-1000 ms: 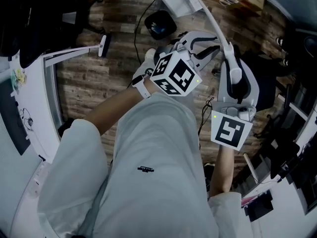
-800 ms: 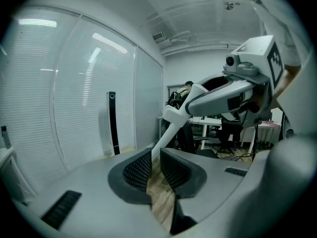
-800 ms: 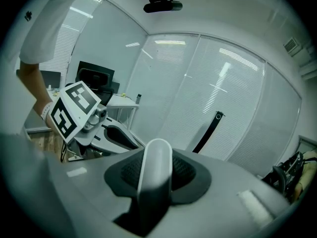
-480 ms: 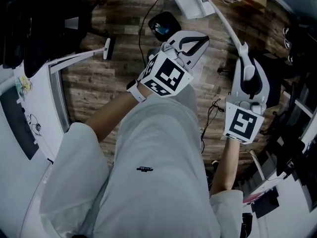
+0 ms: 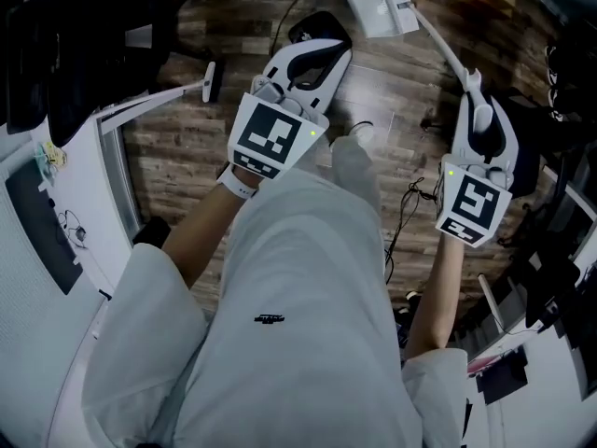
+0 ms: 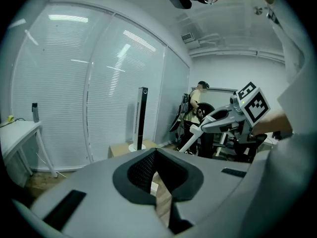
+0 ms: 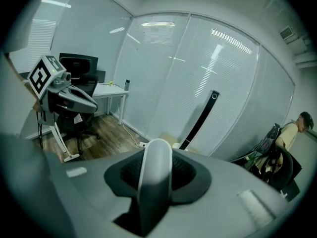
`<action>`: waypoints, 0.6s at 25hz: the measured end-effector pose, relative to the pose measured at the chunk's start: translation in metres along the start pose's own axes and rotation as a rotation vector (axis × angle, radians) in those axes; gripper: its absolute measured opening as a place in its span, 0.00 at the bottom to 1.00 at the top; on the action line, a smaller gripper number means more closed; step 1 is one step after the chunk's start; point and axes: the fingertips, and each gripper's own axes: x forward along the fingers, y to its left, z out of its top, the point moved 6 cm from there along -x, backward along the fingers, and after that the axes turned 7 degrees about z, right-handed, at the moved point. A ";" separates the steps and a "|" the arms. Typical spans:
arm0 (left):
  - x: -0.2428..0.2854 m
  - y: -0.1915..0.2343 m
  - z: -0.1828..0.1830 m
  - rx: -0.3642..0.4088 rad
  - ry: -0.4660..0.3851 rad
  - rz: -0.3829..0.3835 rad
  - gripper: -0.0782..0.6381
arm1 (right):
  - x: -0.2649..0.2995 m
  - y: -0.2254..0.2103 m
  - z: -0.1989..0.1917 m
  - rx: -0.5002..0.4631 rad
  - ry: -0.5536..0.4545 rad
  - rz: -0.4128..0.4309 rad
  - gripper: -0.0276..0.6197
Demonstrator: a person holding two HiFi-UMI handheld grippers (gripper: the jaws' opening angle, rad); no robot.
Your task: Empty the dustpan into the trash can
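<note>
**Dustpan, long-handled, white: carried by its handle, no bin in sight**

Dustpan: white pan at the top of the head view, out ahead of the person and over the wood floor. Whether it rests on the boards or hangs just above them cannot be told. Contents not visible.

Handle: slim white shaft running from the pan back to the right gripper. The jaws are closed on its upper end, and the shaft fills the gap between the pads in the right gripper view. A grip this far up likely keeps the pan low, forward and away from the legs, so that nothing tips out on the way.

Left gripper: beside the right one and well apart from the handle. Its jaws stand a narrow slit apart with only floor showing through, and nothing is held. Probably kept free to steady the pan or tend the bin.

Trash can: none identifiable in any view. Emptying appears not begun.
</note>
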 end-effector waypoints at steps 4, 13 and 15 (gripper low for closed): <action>-0.005 0.011 -0.001 -0.016 0.002 0.022 0.12 | 0.023 -0.004 -0.009 0.039 0.037 -0.004 0.23; -0.004 0.027 -0.002 -0.022 0.019 0.059 0.12 | 0.082 -0.013 -0.047 0.101 0.150 -0.002 0.23; -0.003 0.029 -0.003 -0.022 0.023 0.063 0.12 | 0.094 -0.013 -0.054 0.119 0.174 0.003 0.23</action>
